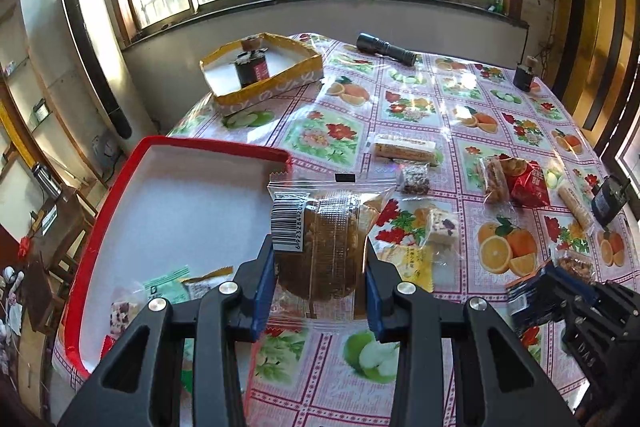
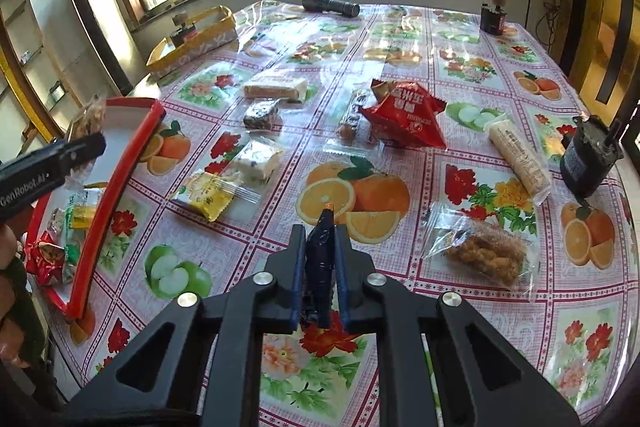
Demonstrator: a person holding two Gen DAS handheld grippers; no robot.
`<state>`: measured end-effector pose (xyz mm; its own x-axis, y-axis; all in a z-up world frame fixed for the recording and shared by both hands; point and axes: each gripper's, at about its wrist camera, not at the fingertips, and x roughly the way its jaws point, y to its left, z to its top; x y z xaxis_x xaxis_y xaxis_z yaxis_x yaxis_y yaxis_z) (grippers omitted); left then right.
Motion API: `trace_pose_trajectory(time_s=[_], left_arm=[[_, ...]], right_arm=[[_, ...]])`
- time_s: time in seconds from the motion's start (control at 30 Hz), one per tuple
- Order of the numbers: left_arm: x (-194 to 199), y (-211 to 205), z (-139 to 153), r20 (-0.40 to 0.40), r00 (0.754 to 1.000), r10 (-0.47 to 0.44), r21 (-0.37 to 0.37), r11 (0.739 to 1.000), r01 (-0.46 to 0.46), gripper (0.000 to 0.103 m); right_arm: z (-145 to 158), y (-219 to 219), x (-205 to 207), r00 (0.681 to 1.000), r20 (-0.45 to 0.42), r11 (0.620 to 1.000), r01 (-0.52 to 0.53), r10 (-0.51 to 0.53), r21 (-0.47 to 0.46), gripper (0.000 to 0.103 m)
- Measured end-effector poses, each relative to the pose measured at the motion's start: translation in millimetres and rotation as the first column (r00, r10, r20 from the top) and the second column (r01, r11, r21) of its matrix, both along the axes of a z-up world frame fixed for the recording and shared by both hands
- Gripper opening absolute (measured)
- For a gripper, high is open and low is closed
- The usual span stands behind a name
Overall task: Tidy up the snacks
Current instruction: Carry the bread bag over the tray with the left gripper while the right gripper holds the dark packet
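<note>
Between the left tool's (image 1: 320, 267) pads a clear-wrapped brown cake (image 1: 320, 247) is held, best released over the red tray (image 1: 120, 195) leftward, while a dark blue packet (image 2: 322, 247) is pinched by the right tool (image 2: 321, 263).

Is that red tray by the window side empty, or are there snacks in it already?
Partly filled. The red tray holds several wrapped snacks bunched at its near end, while most of its white floor is bare.

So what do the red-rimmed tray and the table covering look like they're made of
The red-rimmed white tray looks like cardboard: matte white floor, thin folded walls, possibly a box lid. The fruit-and-flower patterned table cover looks like glossy plastic or oilcloth, since window light glares off it.
</note>
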<state>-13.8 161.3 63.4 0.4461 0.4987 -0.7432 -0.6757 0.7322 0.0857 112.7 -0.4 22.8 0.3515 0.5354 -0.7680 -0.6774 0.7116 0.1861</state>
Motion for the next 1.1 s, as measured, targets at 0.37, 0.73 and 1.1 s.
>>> trace_pose_trajectory(time_s=[0.37, 0.73, 1.1], left_arm=[[-24, 5, -2, 0.002, 1.000, 0.025, -0.021, 0.999, -0.025, 0.038], [-68, 28, 1, 0.004, 0.994, 0.107, -0.022, 0.994, -0.107, 0.038], [-113, 57, 7, 0.013, 0.976, 0.217, -0.007, 0.976, -0.217, 0.038]], right_arm=[[-2, -7, -13, 1.000, -0.021, 1.000, -0.011, 0.011, 0.006, 0.012], [34, 40, -58, 0.987, 0.102, 0.992, -0.129, 0.128, 0.003, 0.012], [58, 101, -103, 0.946, 0.223, 0.972, -0.234, 0.235, -0.030, 0.012]])
